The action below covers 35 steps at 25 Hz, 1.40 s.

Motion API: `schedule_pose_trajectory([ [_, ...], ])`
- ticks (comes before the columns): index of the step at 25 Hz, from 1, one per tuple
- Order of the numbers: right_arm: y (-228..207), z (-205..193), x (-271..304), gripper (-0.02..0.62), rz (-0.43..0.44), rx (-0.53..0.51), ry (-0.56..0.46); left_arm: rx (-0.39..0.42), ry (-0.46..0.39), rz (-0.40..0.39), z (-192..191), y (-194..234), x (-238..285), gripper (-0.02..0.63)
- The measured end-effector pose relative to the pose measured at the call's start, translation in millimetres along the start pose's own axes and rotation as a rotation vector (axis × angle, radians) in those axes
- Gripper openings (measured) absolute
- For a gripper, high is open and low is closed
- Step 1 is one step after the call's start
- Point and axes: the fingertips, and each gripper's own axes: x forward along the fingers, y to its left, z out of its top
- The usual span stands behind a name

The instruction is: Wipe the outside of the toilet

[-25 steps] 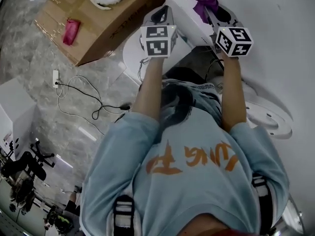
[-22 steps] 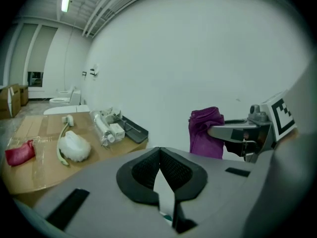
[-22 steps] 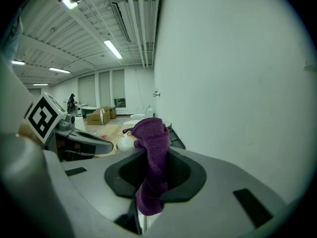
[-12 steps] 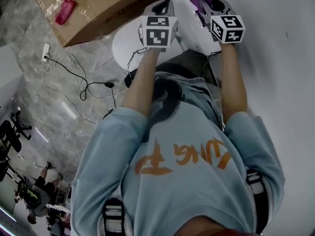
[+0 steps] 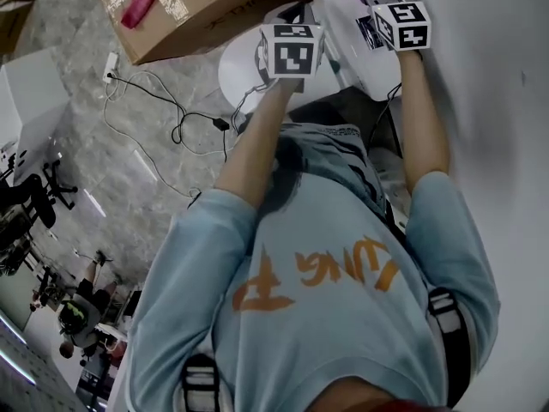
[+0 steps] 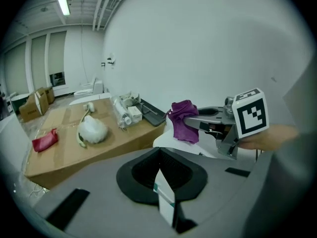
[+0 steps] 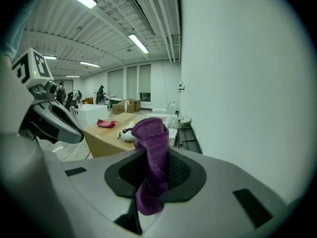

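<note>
- The white toilet [image 5: 242, 65] is boxed in on two sides. A plain white wall [image 5: 493, 101] stands close on its right, and a large brown cardboard box [image 5: 232, 11] sits just beside it on the left.
- The open room is the grey stone floor [image 5: 94, 178] left of the toilet and nearer you. Loose black cables [image 5: 163, 114] trail across it there.
- Count: one toilet, one purple cloth [image 7: 153, 152], two grippers and one box. On top of the box lie one red rag [image 5: 141, 5] and one white fluffy brush [image 6: 91, 130].
- You reach both bare forearms forward over the toilet, roughly side by side.
- Your left gripper [image 6: 166, 202] hangs above the toilet's round front part. Its fingers [image 6: 161, 185] are pressed together with nothing between them.
- Your right gripper [image 6: 194, 124] is on the wall side of the toilet, held about level, with its fingers clamped on the purple cloth.
- The cloth bunches above the fingers and hangs down below them, over the toilet's white upper part. You cannot tell from any view whether it touches the porcelain.
</note>
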Motion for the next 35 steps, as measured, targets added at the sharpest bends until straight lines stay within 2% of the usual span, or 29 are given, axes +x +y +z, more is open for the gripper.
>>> schedule_pose_trajectory([
  [10, -0.7, -28.2, 45.0, 0.092, 0.121, -0.099, 0.123, 0.062, 0.031, -0.015, -4.0, -20.4, -2.9, 0.025],
  [14, 6.1, -53.0, 52.6, 0.091, 0.150, -0.163, 0.185, 0.071, 0.040, -0.018, -7.2, -20.0, -5.7, 0.025],
  [18, 7.6, -61.5, 56.4, 0.087, 0.170, -0.209, 0.185, 0.074, 0.054, -0.006, -10.0, -13.0, -7.9, 0.025],
  [27, 2.8, -66.0, 41.7, 0.084, 0.179, -0.120, 0.192, 0.076, 0.040, -0.018, -7.6, -10.7, -12.2, 0.025],
  [35, -1.6, -78.9, 15.6, 0.084, 0.152, -0.099, 0.182, 0.086, 0.054, -0.041, -15.3, -15.5, -10.2, 0.025],
])
